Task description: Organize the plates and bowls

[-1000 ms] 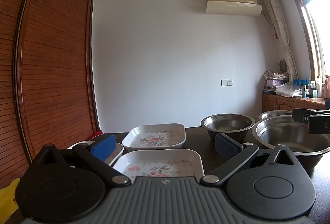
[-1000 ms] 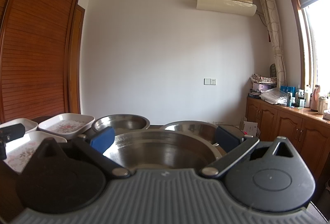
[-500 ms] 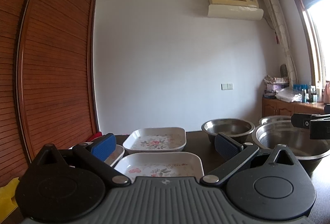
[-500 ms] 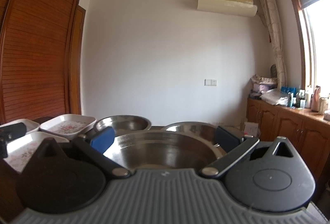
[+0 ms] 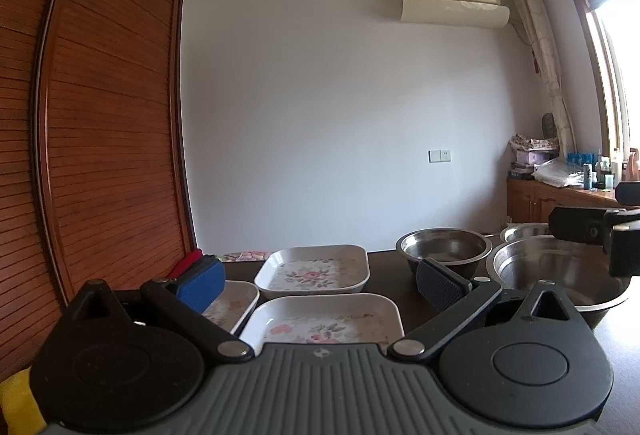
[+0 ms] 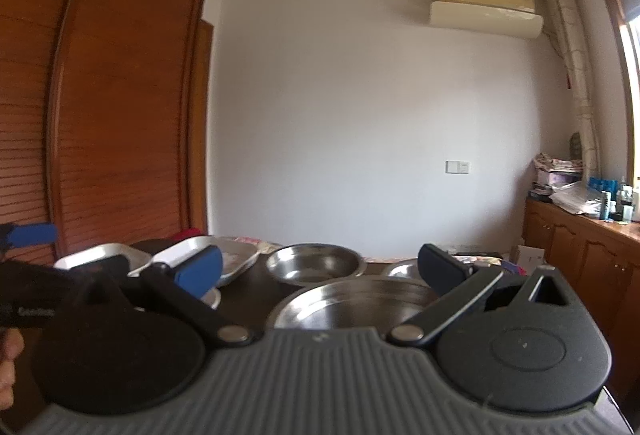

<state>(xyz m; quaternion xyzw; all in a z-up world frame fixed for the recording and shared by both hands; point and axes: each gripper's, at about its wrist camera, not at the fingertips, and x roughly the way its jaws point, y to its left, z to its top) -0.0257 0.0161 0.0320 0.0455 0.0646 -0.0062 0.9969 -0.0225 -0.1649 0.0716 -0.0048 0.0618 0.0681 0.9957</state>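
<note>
Change: over the last second both wrist views tipped upward, so more ceiling shows; the right view also swung toward the plates and is now blurred, so that gripper is moving.
Meaning: judged from this, the hands are rising and repositioning before a first pick; no stacking has begun.
Left gripper (image 5: 320, 285): jaws spread wide and empty, hovering above the near floral plate (image 5: 324, 319).
Right gripper (image 6: 320, 271): jaws wide apart, holding nothing, above the large steel bowl (image 6: 356, 305).
Plates: three white rectangular floral plates sit on the left half of the dark tabletop (image 5: 388, 267). The near one is at the front edge, the far floral plate (image 5: 314, 270) is just behind it, and a third plate (image 5: 230, 303) lies to their left, partly hidden by the blue pad.
Bowls: three steel bowls sit on the right half. The large one is at the front, the medium steel bowl (image 5: 444, 247) is behind it toward the middle, and the small steel bowl (image 5: 520, 232) is at the back right, mostly hidden.
Separation: plates and bowls lie apart in two groups, none nested.
Next: likely lifting one plate onto another, or the medium bowl into the large one; thin rims call for a careful edge pinch.
Risk: steel may slip in the jaws.
</note>
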